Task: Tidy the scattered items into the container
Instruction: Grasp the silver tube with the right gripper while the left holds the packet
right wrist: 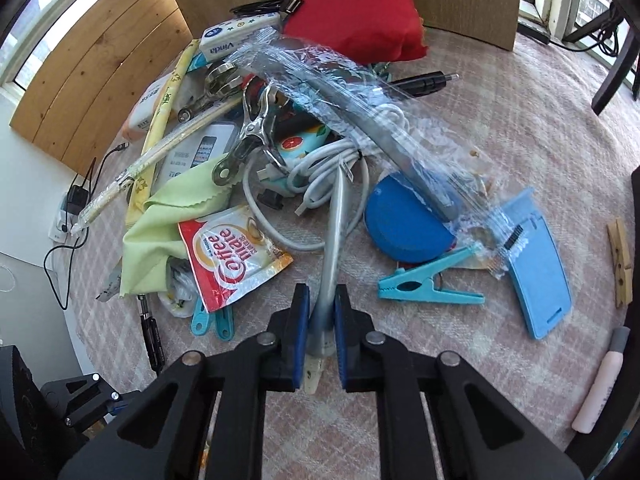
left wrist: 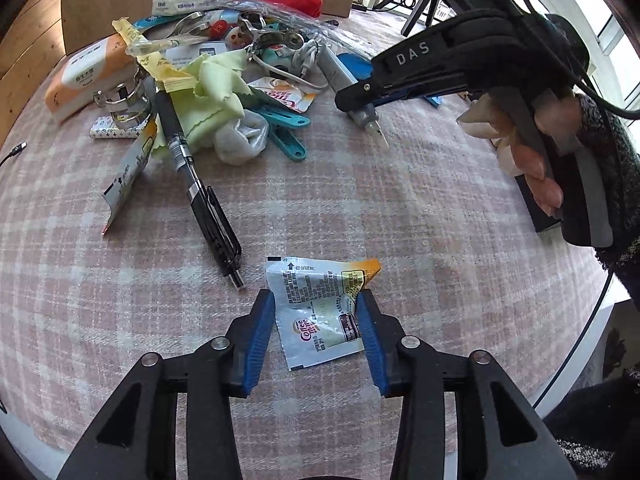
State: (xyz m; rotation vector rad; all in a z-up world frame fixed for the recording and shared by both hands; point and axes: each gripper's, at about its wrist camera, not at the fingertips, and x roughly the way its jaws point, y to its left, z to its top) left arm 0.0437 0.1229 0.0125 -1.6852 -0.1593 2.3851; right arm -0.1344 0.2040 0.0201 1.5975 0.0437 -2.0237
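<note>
Black hand-held gripper (left wrist: pixel 316 336) w/ blue pads, silver screws; "DAS" marking; speckled knit sleeve (left wrist: pixel 608 184).

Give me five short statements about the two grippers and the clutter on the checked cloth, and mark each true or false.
1. The right gripper is clamped on a grey tube. True.
2. The left gripper has a creamer sachet between its fingers. True.
3. The black pen lies inside the left gripper's fingers. False: it lies on the checked cloth, apart from them.
4. The teal clothes peg is clipped onto the red pouch. False: the peg lies loose on the cloth, well away from it.
5. The green cloth partly overlaps the Coffee-mate packet. True.
</note>
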